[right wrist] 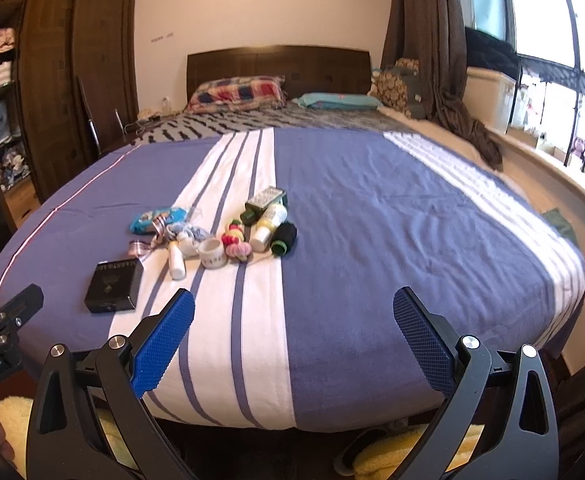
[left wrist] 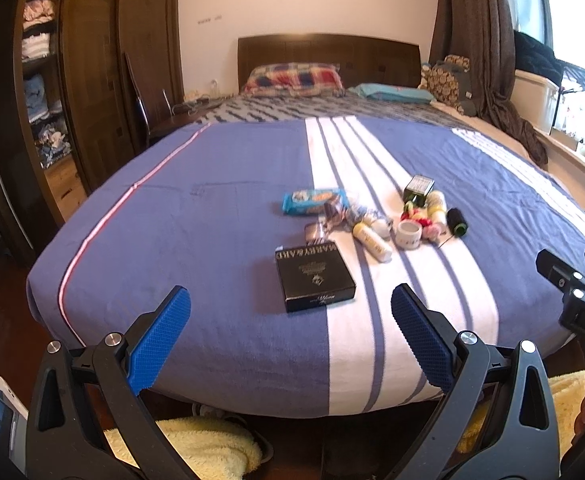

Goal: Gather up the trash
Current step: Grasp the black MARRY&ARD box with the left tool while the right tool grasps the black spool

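On the bed (left wrist: 212,208), near its foot, the trash lies in a small heap: a black box (left wrist: 314,276), a blue packet (left wrist: 315,201), bottles (left wrist: 372,240) and a tape roll (left wrist: 408,235), close together. Both the left gripper (left wrist: 290,336) and the right gripper (right wrist: 294,338) are wide apart and hold nothing, well short of the heap.

- cluster of small items sits on the bed (left wrist: 220,208), mid-width, toward the foot end.
- flat box (left wrist: 314,278) lies nearest the foot edge, left of the bottle (left wrist: 372,240).
- snack packet (left wrist: 315,200) lies behind the box, toward the headboard (left wrist: 328,58).
- tape roll (left wrist: 409,235) lies right of the bottle; thread spool (left wrist: 457,221) sits at the cluster's right end.
- pillows (left wrist: 292,76) rest against the headboard.
- wardrobe (left wrist: 88,80) stands left of the bed, window (right wrist: 552,40) on the right.
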Demonstrator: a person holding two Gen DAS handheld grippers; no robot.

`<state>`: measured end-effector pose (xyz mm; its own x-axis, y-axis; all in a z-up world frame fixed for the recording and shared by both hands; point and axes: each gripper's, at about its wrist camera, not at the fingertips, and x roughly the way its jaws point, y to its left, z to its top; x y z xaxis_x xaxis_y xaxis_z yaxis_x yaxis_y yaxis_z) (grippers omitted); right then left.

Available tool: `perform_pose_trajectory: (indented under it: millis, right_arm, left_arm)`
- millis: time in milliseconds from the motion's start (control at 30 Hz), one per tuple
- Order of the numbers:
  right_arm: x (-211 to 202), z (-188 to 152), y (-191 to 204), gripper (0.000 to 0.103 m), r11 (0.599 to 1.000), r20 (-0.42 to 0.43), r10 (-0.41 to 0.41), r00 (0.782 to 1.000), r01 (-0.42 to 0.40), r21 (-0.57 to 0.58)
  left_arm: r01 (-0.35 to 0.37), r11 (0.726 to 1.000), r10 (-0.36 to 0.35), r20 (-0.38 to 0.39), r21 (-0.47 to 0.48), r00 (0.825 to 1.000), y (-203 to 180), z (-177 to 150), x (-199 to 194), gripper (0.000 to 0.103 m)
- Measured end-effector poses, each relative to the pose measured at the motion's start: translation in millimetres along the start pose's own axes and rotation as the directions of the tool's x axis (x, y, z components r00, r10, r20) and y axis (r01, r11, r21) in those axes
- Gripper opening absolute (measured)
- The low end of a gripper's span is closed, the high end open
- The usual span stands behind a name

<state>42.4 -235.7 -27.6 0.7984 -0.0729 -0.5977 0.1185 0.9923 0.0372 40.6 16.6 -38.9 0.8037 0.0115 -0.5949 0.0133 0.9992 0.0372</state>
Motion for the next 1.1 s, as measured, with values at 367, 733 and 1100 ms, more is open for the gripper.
perform_pose_trajectory:
  millis: [367, 733, 1100]
  right_arm:
    - [65.5, 5.7, -6.6, 0.100, 1.000, -0.080, -0.007, 0.997, 0.010, 0.029]
    - [138.2, 30.4, -6.3, 0.072, 0.999, -0.122, 0.006, 0.992, -0.002, 0.033]
    - [179.6, 34.0, -5.6, 0.055, 0.999, -0.168, -0.006, 0.986, 0.012, 0.031]
  left_arm:
    - [0.046, 0.999, -0.047, -0.099, -0.016, 0.994, 2.6, -2.3, 66.5, 0.095]
    - [0.015, 1.000, -0.018, -0.188, -0.015, 0.982, -19.7, 7.3, 129.8, 0.091]
    - [-0.018, 0.999, 0.011, -0.240, -0.028, 0.971, -17.0, 5.0, 162.7, 0.087]
